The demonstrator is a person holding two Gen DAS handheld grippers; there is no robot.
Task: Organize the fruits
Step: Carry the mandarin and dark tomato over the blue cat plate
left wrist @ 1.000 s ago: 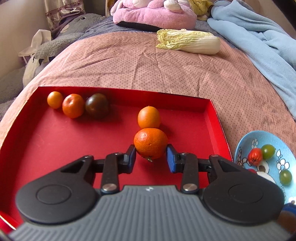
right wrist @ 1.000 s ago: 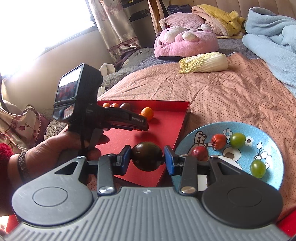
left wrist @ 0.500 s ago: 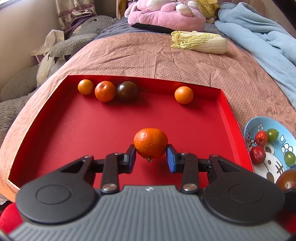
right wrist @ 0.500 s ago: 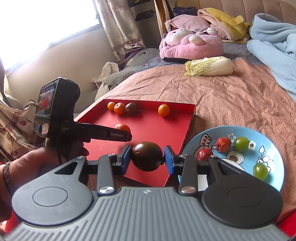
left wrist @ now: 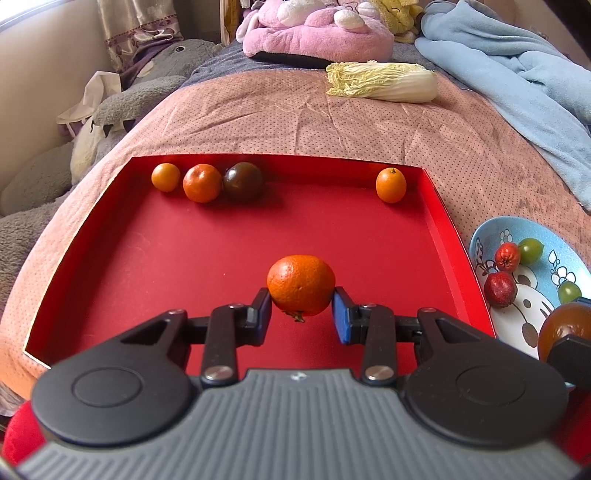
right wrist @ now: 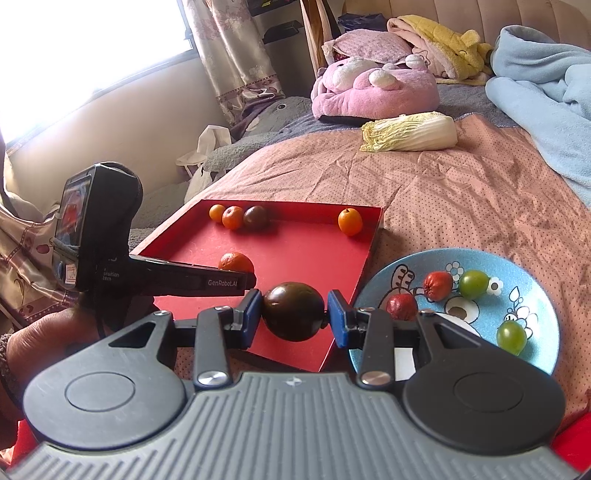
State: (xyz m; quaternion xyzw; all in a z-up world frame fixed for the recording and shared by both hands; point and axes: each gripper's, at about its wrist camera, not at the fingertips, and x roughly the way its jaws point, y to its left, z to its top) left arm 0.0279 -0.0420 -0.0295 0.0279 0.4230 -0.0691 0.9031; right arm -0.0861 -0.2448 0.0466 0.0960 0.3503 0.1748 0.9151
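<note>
My left tongs [left wrist: 301, 314] are pinching an orange mandarin [left wrist: 301, 284] between their blue pads, holding it over the near middle of the red tray [left wrist: 147, 258]. From the right wrist view the same mandarin [right wrist: 236, 262] shows just past the left tongs' black finger, above the tray floor [right wrist: 295, 243]; I cannot tell whether it touches the floor.

My right tongs [right wrist: 293, 314] are pinching a dark brownish tomato [right wrist: 293, 311], which hangs above the tray's near right corner, just beside the blue plate [right wrist: 532, 269]. In the left wrist view that tomato [left wrist: 565, 325] appears at the far right edge, over the plate [left wrist: 491, 229].

Along the tray's far wall, at the left, three fruits sit in a row: a small orange one [left wrist: 166, 177], a larger orange-red one [left wrist: 202, 183] and a dark tomato [left wrist: 242, 181], the last two touching. A small orange fruit [left wrist: 390, 185] stands alone in the far right corner, well apart from the row.

On the plate lie two red fruits [right wrist: 437, 285] [right wrist: 402, 307] close together and two green ones [right wrist: 474, 283] [right wrist: 511, 336], one far and one near.

The tray and plate rest on a pink dotted bedspread [left wrist: 295, 122]. Farther off lies a cabbage [left wrist: 380, 86], with a pink plush [left wrist: 317, 33] behind it and a blue blanket [left wrist: 517, 74] to the right.
</note>
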